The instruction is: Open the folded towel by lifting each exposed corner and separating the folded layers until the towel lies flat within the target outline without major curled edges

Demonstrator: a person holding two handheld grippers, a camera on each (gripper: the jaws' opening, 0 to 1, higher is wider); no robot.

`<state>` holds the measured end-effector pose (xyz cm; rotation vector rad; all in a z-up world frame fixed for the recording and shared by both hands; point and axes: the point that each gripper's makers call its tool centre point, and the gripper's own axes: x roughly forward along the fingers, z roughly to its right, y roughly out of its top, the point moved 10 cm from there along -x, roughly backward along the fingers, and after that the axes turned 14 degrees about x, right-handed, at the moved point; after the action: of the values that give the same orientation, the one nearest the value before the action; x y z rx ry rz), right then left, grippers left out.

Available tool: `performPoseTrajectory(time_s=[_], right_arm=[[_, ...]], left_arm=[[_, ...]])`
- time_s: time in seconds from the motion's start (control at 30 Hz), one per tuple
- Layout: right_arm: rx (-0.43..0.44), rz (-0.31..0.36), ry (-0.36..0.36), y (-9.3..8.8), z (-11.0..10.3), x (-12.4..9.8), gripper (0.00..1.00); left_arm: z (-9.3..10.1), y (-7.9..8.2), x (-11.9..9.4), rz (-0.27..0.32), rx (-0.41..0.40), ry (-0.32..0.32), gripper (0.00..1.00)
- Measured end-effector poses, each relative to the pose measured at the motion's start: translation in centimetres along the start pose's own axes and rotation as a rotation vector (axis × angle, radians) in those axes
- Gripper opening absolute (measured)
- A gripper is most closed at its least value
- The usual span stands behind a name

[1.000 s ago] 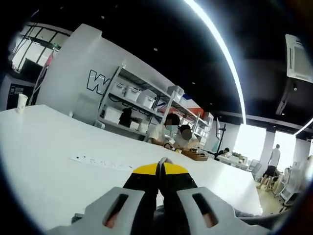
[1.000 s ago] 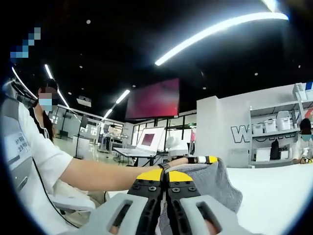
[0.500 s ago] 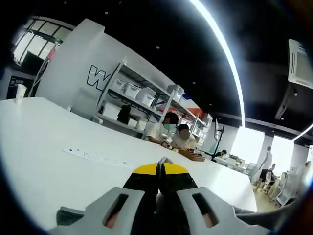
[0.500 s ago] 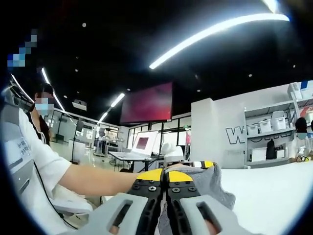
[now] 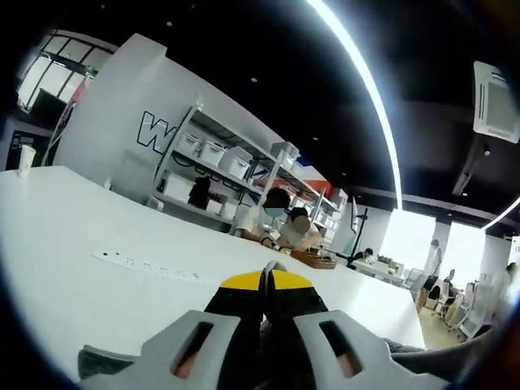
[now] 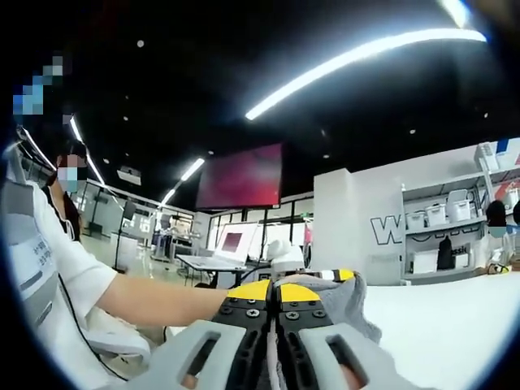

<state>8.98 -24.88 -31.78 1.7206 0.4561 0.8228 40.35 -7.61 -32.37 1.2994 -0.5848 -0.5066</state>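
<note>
The grey towel (image 6: 344, 304) hangs lifted off the white table (image 6: 443, 325), bunched just right of my right gripper (image 6: 276, 288), which is shut on its edge. The left gripper (image 6: 329, 275), yellow-tipped, shows in the right gripper view at the towel's upper edge. In the left gripper view my left gripper (image 5: 266, 279) is shut with a sliver of grey cloth poking out between its tips. Parts of the towel (image 5: 104, 358) show low on both sides of its jaws.
A white power strip (image 5: 146, 263) lies on the table (image 5: 73, 244) ahead of the left gripper. Shelves with storage boxes (image 5: 213, 154) and seated people (image 5: 280, 223) are beyond the table. A person's forearm (image 6: 154, 297) reaches in from the left.
Both views have shifted a little with the hands. More grey towel shows at the lower left of the left gripper view, and the towel sits slightly lower in the right gripper view. Both grippers stay shut.
</note>
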Motion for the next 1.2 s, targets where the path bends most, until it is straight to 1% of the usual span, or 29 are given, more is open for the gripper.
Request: performPoseTrajectory(time_s=[0.07,0.13,0.17,0.2,0.27,0.3,0.43,0.47,0.67,0.7,0.73,0.83,0.87,0.9,0.97,1.03,1.17,1.2], right_arm=[[0.003,0.003,-0.008,0.3,0.3,-0.3,0.0],[-0.004,0.006,-0.019,0.5,0.3,-0.5,0.0],[-0.006,0.002,-0.024,0.5,0.3,-0.5,0.0],[-0.014,-0.002,-0.033,0.5,0.4,-0.5,0.0],[-0.027,-0.005,-0.037,0.5,0.3,-0.5,0.0],[-0.028,-0.006,-0.034,0.5,0.1,-0.6,0.0],[-0.063,-0.014,-0.043,0.6,-0.1,-0.6,0.0],[-0.063,-0.015,-0.044,0.6,0.0,-0.7,0.0],[-0.063,-0.017,-0.06,0.8,0.2,-1.0,0.0],[-0.085,-0.019,-0.077,0.9,0.2,-1.1,0.0],[-0.09,-0.022,-0.08,0.9,0.2,-1.1,0.0],[-0.112,-0.03,-0.083,0.9,0.2,-1.3,0.0],[-0.133,-0.036,-0.086,1.0,0.3,-1.3,0.0],[-0.142,-0.04,-0.105,1.1,0.6,-1.6,0.0],[-0.122,-0.042,-0.096,1.2,1.0,-1.9,0.0],[-0.116,-0.041,-0.099,1.4,1.1,-2.1,0.0],[-0.127,-0.041,-0.091,1.6,0.9,-2.2,0.0],[-0.132,-0.04,-0.094,1.7,1.0,-2.3,0.0]], left_arm=[[0.2,0.2,0.1,0.007,0.008,-0.004,0.01],[0.4,0.1,0.2,0.002,0.0,-0.008,0.01],[0.5,0.1,0.2,0.002,0.009,-0.007,0.01],[0.6,0.0,0.3,-0.007,0.008,0.001,0.01],[0.6,0.1,0.4,0.013,-0.009,0.007,0.01],[0.7,0.1,0.4,0.013,-0.012,0.002,0.01],[1.0,0.2,0.7,0.012,0.007,-0.001,0.01],[1.0,0.2,0.9,0.008,-0.002,-0.002,0.01],[1.2,0.4,1.2,-0.009,0.003,-0.007,0.01],[1.3,0.4,1.4,-0.03,0.004,-0.001,0.01],[1.3,0.4,1.4,-0.037,0.002,0.003,0.01],[1.5,0.5,1.6,-0.016,0.004,-0.008,0.01],[1.6,0.4,1.7,-0.018,0.005,-0.011,0.01],[1.6,0.3,1.7,-0.023,0.007,-0.009,0.01],[1.5,0.0,1.7,-0.03,-0.002,-0.02,0.01],[1.7,-0.1,1.8,-0.024,-0.01,-0.02,0.01],[2.5,-0.5,2.2,-0.016,-0.007,-0.027,0.01],[2.8,-0.7,2.5,-0.02,0.005,-0.031,0.01]])
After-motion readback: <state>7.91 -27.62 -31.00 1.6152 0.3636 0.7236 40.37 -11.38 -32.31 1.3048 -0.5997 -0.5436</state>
